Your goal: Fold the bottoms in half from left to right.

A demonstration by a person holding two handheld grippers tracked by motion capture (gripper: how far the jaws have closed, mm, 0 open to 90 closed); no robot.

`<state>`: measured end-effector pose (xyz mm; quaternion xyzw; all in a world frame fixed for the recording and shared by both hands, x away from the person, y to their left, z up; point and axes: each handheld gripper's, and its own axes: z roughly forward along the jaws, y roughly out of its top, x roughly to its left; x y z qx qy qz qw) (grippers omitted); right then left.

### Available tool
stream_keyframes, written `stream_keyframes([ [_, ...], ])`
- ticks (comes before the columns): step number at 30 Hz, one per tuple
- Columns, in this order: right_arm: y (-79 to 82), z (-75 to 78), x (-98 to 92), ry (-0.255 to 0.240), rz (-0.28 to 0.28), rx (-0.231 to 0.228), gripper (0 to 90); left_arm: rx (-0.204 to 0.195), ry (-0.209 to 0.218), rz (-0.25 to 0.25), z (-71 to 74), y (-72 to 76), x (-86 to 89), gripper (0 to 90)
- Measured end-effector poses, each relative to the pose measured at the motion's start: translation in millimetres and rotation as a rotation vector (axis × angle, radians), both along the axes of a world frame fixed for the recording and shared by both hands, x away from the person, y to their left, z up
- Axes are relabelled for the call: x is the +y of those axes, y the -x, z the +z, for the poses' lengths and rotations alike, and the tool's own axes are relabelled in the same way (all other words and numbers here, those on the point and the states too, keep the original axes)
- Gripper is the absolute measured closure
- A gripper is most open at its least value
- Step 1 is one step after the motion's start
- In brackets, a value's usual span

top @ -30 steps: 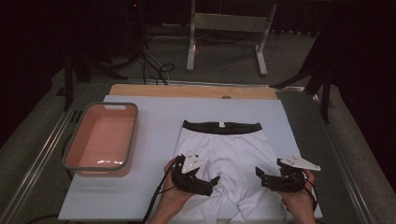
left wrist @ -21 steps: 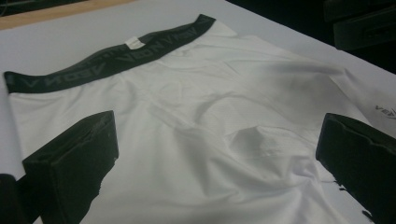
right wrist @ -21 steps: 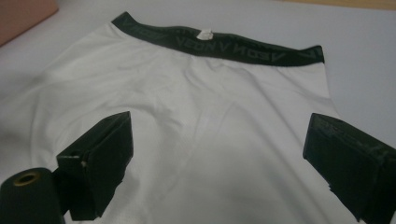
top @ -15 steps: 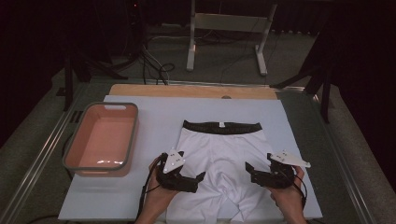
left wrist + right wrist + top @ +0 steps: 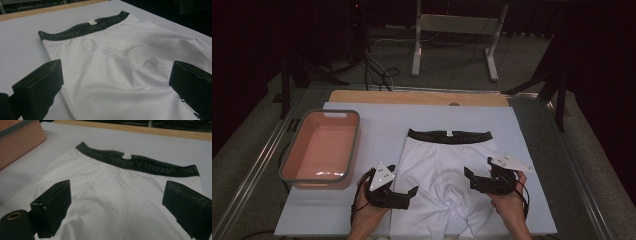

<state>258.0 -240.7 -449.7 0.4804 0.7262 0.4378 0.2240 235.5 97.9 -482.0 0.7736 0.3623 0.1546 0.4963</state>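
Nearest the person: two hands at the table's near edge, each w/ a two-jaw gripper. Left gripper (image 5: 404, 192) sits at the near-left edge of the white shorts (image 5: 451, 175), jaws spread wide, nothing between them; in the left gripper view its jaws stand far apart over the fabric, one beside the cloth's edge above the bare sheet. Right gripper (image 5: 471, 179) sits at the near-right side of the shorts, jaws likewise spread and empty; in the right gripper view both jaws hang over the white cloth. Whether either jaw tip touches the fabric: cannot tell.

Middle: shorts lie flat on the pale sheet (image 5: 377, 120), approx. centre-right of the table, legs toward the person, lightly wrinkled near the crotch. Pink tub (image 5: 353, 145) stands left of the shorts, apart from them, just beyond the left hand.

Farther: black waistband (image 5: 427, 135) w/ small white label (image 5: 448, 133) marks the shorts' far end. Beyond it, the wooden strip (image 5: 412, 97) along the table's far edge; then a metal stand (image 5: 457, 25) and cables (image 5: 377, 70) on the floor.
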Motion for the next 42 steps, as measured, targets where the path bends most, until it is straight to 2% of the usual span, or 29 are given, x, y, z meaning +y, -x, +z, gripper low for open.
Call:
stream_keyframes([
  [8, -8.5, 8.8, 17.4, -0.028, 0.028, -0.031, 8.4, 0.022, -0.029, 0.015, -10.0, 9.2, 4.5, 0.1],
  [10, -10.7, 11.0, 22.0, -0.026, 0.036, -0.044, 8.4, 0.041, -0.017, 0.024, -11.5, 9.9, 5.8, 0.1],
  [12, -12.6, 14.0, 26.9, -0.024, 0.04, -0.052, 8.4, 0.081, -0.017, 0.034, -12.4, 10.3, 7.2, 2.8],
  [17, -19.7, 22.0, 37.7, -0.043, 0.058, -0.072, 8.4, 0.103, -0.023, 0.06, -14.5, 12.3, 9.8, 5.1],
  [19, -21.9, 24.5, 41.9, -0.044, 0.064, -0.08, 8.4, 0.09, -0.051, 0.07, -15.5, 14.0, 8.3, 5.9],
  [25, -27.2, 28.3, 52.9, -0.06, 0.084, -0.093, 8.4, 0.122, -0.109, 0.072, -23.7, 17.9, 5.7, 6.3],
  [26, -27.5, 28.8, 54.2, -0.06, 0.093, -0.094, 8.5, 0.121, -0.124, 0.079, -24.3, 18.7, 4.7, 7.8],
  [31, -29.7, 32.3, 60.5, -0.054, 0.106, -0.104, 8.4, 0.113, -0.145, 0.108, -27.3, 20.9, 4.6, 18.5],
  [42, -37.4, 43.2, 80.4, -0.061, 0.138, -0.122, 8.4, 0.178, -0.172, 0.124, -40.6, 25.9, 9.3, 38.8],
])
